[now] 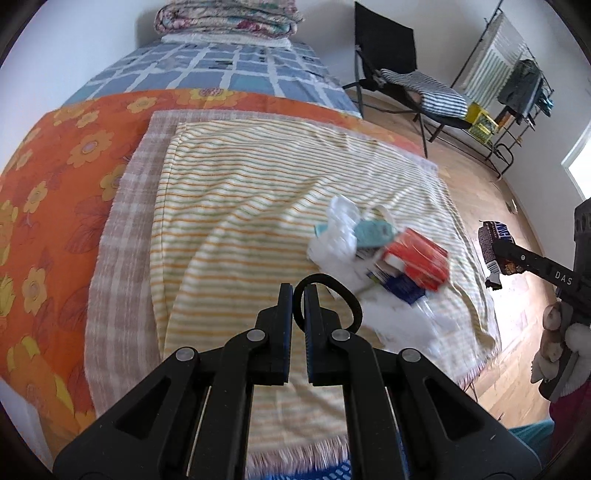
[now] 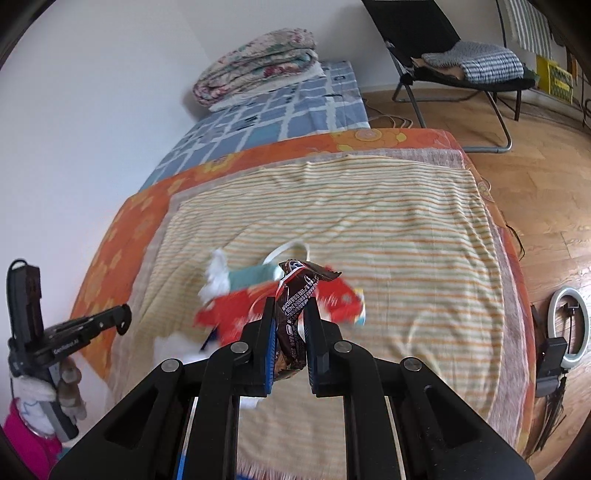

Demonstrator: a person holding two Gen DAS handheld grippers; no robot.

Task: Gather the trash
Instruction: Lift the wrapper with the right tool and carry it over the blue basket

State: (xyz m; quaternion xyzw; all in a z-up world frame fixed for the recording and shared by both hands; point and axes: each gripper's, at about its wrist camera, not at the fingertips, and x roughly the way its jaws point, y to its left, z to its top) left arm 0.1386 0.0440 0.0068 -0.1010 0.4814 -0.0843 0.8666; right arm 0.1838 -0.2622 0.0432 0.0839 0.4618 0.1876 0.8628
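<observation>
A pile of trash lies on the striped yellow blanket (image 1: 240,206): a red box (image 1: 417,258), a teal face mask (image 1: 375,232), white tissue (image 1: 341,225) and a blue packet (image 1: 404,288). My left gripper (image 1: 298,299) is shut on a black hair tie (image 1: 343,295), held above the blanket left of the pile. My right gripper (image 2: 290,314) is shut on a dark brown snack wrapper (image 2: 295,295), raised over the pile's red box (image 2: 240,310) and mask (image 2: 251,277). The right gripper with the wrapper (image 1: 495,247) also shows at the right of the left wrist view.
The bed has an orange flowered sheet (image 1: 48,177), a blue checked cover (image 1: 207,70) and folded quilts (image 1: 229,16) by the wall. A black lounge chair (image 1: 402,74) and a drying rack (image 1: 517,74) stand on the wooden floor (image 2: 535,177). A ring light (image 2: 569,328) lies at the bedside.
</observation>
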